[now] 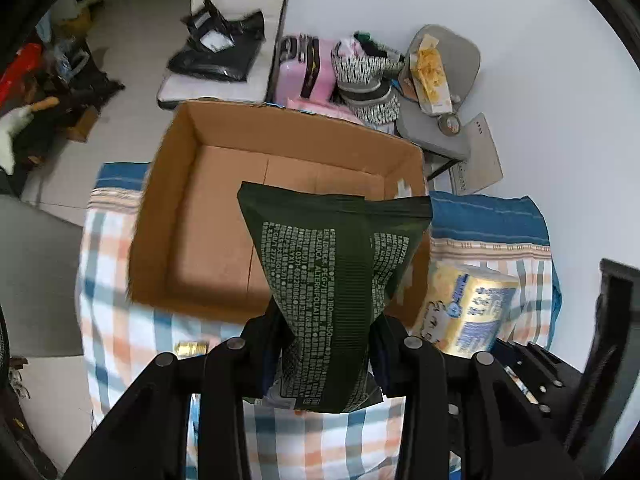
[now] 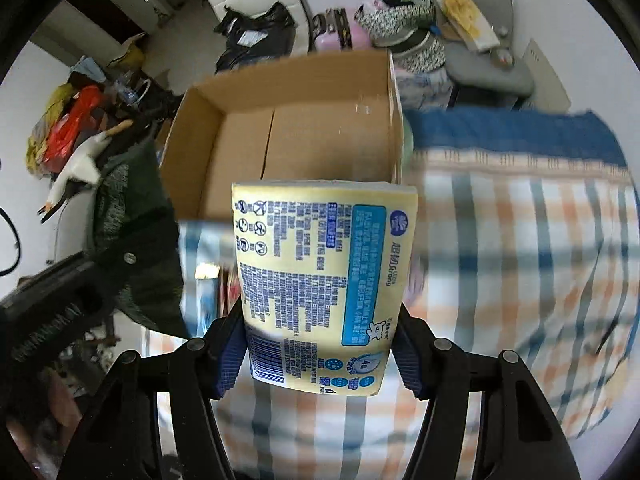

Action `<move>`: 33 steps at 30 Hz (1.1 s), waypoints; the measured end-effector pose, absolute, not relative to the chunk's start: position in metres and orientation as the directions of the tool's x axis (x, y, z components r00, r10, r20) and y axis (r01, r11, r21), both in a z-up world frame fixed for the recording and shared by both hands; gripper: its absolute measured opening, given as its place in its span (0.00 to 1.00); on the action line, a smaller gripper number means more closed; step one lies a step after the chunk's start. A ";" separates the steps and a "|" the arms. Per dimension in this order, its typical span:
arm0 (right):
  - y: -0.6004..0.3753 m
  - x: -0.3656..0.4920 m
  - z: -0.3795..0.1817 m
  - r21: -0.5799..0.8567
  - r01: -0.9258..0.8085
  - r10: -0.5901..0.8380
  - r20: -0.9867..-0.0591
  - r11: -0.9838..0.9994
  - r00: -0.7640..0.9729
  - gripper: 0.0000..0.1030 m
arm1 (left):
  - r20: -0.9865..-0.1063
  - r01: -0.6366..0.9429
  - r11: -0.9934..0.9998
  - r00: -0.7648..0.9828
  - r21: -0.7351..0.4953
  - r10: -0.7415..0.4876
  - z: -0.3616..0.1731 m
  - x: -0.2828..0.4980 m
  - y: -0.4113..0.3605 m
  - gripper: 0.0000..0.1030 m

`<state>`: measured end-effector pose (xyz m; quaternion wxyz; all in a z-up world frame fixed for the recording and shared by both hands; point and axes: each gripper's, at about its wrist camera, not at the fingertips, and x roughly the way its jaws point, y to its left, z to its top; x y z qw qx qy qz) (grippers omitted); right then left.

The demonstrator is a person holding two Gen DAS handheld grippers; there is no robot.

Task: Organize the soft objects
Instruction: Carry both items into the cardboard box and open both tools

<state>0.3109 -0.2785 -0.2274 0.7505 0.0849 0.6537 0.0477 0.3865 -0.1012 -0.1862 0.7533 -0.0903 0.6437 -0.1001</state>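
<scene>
My left gripper [image 1: 326,344] is shut on a dark green soft pack [image 1: 332,280] with white print, held above the near edge of an open cardboard box [image 1: 224,216] that stands empty on the plaid bed. My right gripper [image 2: 318,356] is shut on a yellow tissue pack [image 2: 320,280] with blue print, held just before the same box [image 2: 304,128]. The yellow pack also shows in the left wrist view [image 1: 468,308], to the right of the box. The green pack and left gripper show at the left of the right wrist view [image 2: 132,216].
The plaid bedspread [image 2: 520,240] spreads right of the box. Behind the box are a pink suitcase [image 1: 304,68], patterned bags [image 1: 368,76], a grey chair [image 1: 444,92] with a yellow packet, and a white seat with black bags [image 1: 216,48]. Clutter lies on the floor at left [image 2: 72,128].
</scene>
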 end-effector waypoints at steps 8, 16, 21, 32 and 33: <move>-0.262 0.434 -0.307 0.155 0.094 0.151 -0.987 0.983 0.047 0.64 | -0.947 0.007 0.949 -0.068 -0.314 -0.313 -0.281 0.484 -0.107 0.33; -0.260 0.489 -0.362 0.106 0.106 0.108 -0.994 0.989 -0.011 0.64 | -0.939 0.003 0.948 -0.140 -0.317 -0.314 -0.333 0.520 -0.115 0.33; -0.258 0.491 -0.365 0.090 0.097 0.093 -0.995 0.991 -0.031 0.64 | -0.941 0.034 0.949 -0.152 -0.312 -0.304 -0.344 0.534 -0.123 0.33; -0.258 0.499 -0.367 0.076 0.078 0.081 -0.994 0.994 -0.075 0.65 | -0.959 0.030 0.967 -0.142 -0.251 -0.244 -0.345 0.537 -0.121 0.45; -0.258 0.500 -0.366 0.072 0.077 0.078 -0.994 0.994 -0.070 0.65 | -0.963 0.033 0.969 -0.132 -0.243 -0.237 -0.343 0.537 -0.121 0.48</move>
